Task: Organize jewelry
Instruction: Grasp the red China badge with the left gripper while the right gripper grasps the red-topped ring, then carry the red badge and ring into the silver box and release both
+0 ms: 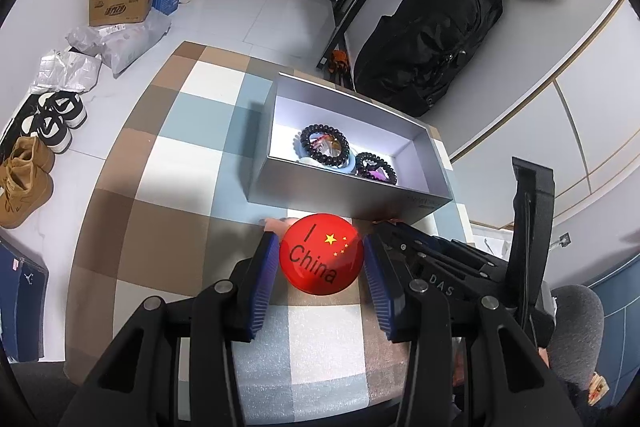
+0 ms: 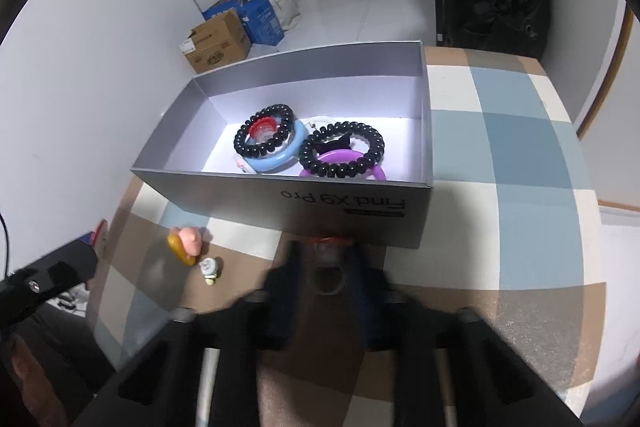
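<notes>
Now your left tongs [image 1: 322,259] clasp the round red glossy badge [image 1: 321,254] above the checked worktop [image 1: 168,163], while your right tongs [image 2: 328,267] pinch a small blurred ring-like piece [image 2: 327,277] just before the grey cardboard box [image 2: 280,203].

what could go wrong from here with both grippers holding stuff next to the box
The red badge sits between the left gripper pads by its round edge, so it might slip. The right gripper is blurred and close to the box wall; lifting its small clear ring could knock the box.
</notes>
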### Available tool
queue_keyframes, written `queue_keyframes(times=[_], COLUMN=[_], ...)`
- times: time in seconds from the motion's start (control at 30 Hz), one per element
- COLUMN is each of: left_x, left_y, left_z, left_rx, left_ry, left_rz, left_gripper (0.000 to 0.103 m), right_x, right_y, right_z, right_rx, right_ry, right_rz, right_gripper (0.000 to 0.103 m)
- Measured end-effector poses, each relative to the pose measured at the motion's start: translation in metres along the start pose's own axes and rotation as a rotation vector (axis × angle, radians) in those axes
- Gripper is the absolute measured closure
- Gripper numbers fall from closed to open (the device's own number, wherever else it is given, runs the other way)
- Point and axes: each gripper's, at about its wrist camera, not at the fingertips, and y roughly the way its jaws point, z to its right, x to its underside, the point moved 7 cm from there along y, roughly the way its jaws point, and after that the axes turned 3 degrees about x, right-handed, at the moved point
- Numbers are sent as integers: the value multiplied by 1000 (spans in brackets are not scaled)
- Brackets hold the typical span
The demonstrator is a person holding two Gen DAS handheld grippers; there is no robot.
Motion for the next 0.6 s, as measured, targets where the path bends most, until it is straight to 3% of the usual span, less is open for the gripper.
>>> queue_keyframes(times=[0.37, 0.6], left_x=[-1, -2], left_y=[-2, -4], left_z=[4, 2], left_rx=[12, 6], left_ry=[4, -5], left_rz=[9, 19], left_gripper=[65, 65], right_x=[-2, -1], right_y=[-5, -20], right_z=[-12, -22], right_rx=[-31, -113], right_ry=[-36, -30], right_rz=[29, 51], right_gripper=[86, 86])
